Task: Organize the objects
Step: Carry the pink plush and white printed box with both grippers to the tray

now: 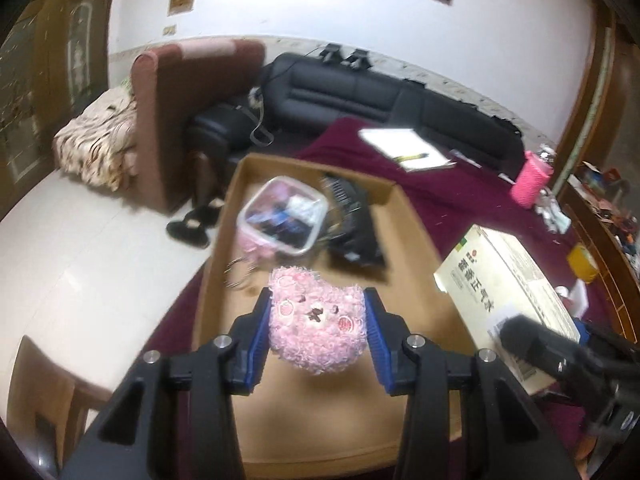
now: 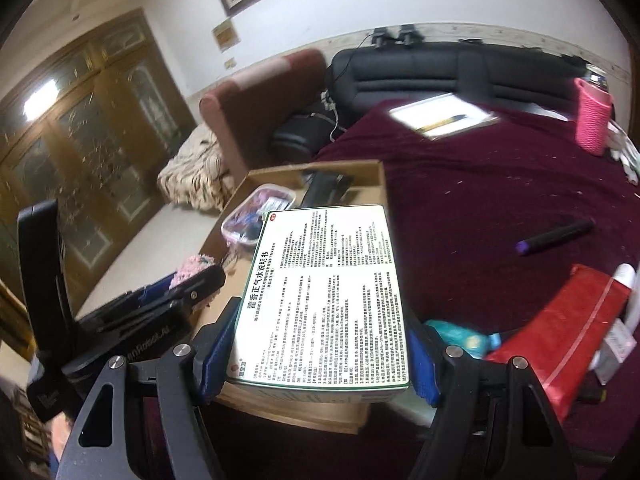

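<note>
Both hands loaded and over the cardboard tray (image 1: 416, 216). The left gripper (image 1: 318, 332) pinches the pink plush toy (image 1: 316, 328) from both sides, clear above the tray floor. The right gripper (image 2: 316, 354) clamps the medicine box (image 2: 328, 296) across its width, at the tray's right edge. This looks like the carry-in step; next, each needs a bare patch of tray, short of the plastic container (image 1: 282, 216) and the black item behind it. That black item is too blurred to identify, and the tray's near corner is hidden by the grippers
</note>
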Available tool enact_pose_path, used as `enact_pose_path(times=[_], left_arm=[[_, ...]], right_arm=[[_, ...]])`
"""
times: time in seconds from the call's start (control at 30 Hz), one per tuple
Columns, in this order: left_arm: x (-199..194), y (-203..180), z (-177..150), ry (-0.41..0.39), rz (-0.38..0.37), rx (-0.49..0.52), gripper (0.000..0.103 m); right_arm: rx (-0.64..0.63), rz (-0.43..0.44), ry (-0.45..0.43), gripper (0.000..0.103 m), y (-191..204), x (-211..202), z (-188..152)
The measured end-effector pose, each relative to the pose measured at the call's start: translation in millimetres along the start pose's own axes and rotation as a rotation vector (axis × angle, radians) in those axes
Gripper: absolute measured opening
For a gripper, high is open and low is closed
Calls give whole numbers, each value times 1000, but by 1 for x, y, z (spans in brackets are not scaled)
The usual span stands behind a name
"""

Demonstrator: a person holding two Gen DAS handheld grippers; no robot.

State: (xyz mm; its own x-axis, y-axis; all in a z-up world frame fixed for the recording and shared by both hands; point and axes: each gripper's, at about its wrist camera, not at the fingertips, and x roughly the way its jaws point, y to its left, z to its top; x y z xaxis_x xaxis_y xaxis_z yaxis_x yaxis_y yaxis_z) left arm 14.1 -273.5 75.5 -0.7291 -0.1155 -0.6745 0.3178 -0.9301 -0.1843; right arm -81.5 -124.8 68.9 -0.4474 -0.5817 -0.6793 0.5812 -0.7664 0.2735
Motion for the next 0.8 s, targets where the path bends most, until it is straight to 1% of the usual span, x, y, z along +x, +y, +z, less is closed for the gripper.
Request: enact_pose_path(times=[0.1,0.23,0.4,0.57,0.67,0.77,0.8], left_arm=[[9,10,-5,28,11,0,42],[17,12,-12,54,-7,22,42],[22,15,-22,75,5,42,42],[24,13,-26,66,16,61,43],[24,10,-28,62,28,79,43],[22,11,-29,66,5,68,43],[22,12,-29,70,-2,65,45]], right_arm=[[-22,9,25,78,9,13,-7],[-58,8,50,78,15,29,-14],[-72,13,76,78,18,40,-25],[-80,-15,84,78,16,46,-32],[-63,-8,94,78,13,46,-34],[-65,0,101,80,13,44,-34],[-63,8,107,81,13,43,-34]])
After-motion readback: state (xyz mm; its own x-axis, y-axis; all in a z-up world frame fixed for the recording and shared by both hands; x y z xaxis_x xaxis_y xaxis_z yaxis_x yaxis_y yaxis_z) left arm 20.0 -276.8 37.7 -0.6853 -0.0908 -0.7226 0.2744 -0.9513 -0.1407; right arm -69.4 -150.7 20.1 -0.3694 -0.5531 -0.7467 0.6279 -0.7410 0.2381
